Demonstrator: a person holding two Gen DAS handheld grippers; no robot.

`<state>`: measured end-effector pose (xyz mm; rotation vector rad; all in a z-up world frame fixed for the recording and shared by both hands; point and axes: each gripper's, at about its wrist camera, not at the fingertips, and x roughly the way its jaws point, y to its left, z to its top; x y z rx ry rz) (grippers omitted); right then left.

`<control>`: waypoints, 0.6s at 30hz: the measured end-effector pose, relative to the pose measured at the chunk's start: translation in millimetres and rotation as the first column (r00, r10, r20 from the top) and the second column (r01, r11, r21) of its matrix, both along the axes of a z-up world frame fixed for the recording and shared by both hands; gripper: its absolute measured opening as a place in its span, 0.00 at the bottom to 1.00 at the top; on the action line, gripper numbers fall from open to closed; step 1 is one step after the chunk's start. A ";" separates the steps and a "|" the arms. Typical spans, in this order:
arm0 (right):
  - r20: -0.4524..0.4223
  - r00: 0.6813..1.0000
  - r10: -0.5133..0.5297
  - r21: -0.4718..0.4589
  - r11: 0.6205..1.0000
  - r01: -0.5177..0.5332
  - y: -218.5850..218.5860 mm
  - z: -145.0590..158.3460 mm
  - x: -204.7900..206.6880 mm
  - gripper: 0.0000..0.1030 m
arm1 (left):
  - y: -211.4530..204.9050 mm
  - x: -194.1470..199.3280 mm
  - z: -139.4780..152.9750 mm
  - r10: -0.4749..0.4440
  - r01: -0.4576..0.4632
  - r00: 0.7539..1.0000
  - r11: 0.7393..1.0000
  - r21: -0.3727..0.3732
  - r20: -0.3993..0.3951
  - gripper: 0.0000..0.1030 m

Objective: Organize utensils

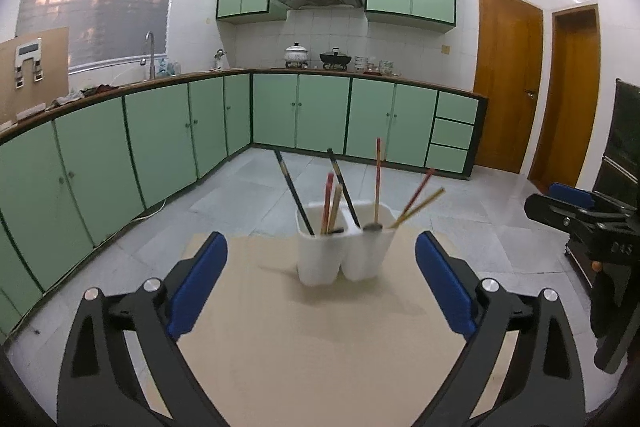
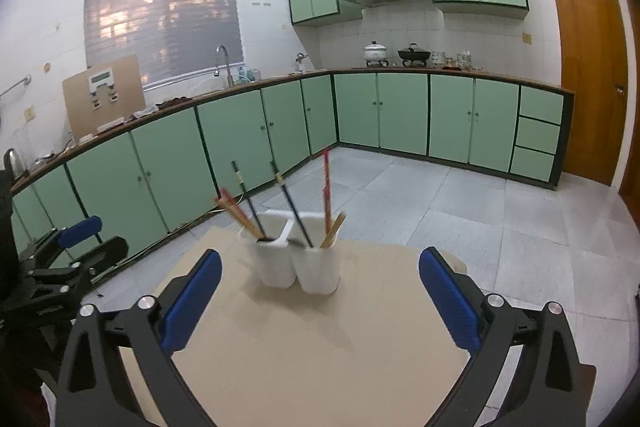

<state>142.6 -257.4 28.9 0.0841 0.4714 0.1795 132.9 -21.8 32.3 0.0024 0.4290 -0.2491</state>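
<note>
The left tool [image 1: 320, 281] stands with its blue pads wide apart and nothing between them, and the right tool [image 2: 320, 285] is the same: spread, empty.

Ahead of both tools, past their fingertips and well clear of them, the white holder [image 1: 345, 247] stands upright on the tan bench [image 1: 320, 339]. It has two compartments side by side, and the chopsticks [image 1: 335, 201] stand in them, leaning outward at various angles.

No loose utensil shows on the bare part of the bench in front of either tool. Judged from that, the sorting looks finished or nearly so; at most the splayed sticks could be straightened. Whether anything waits outside the frames cannot be told.

The left wrist view shows two sticks leaning far toward the right tool's side, and the right tool itself at its right edge. It also shows a small dark object at the holder's rim, too blurred to name. The right wrist view shows the left tool at its left edge, and more of the bench's near right corner.
</note>
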 end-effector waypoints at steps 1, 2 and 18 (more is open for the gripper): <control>-0.001 1.000 0.005 -0.002 1.000 -0.005 3.5 -1.7 -7.4 0.94 | 0.0 -6.4 -2.1 0.008 -0.008 1.000 1.000 0.001 0.000 0.91; -0.004 1.000 0.011 -0.002 1.000 -0.011 7.1 -4.0 -15.3 0.94 | 0.5 -13.1 -4.7 0.010 -0.010 1.000 1.000 0.000 0.000 0.91; -0.018 1.000 -0.008 -0.006 1.000 0.008 26.2 -24.7 -90.2 0.94 | -1.2 -83.7 -17.9 0.027 -0.026 1.000 0.999 0.037 -0.005 0.92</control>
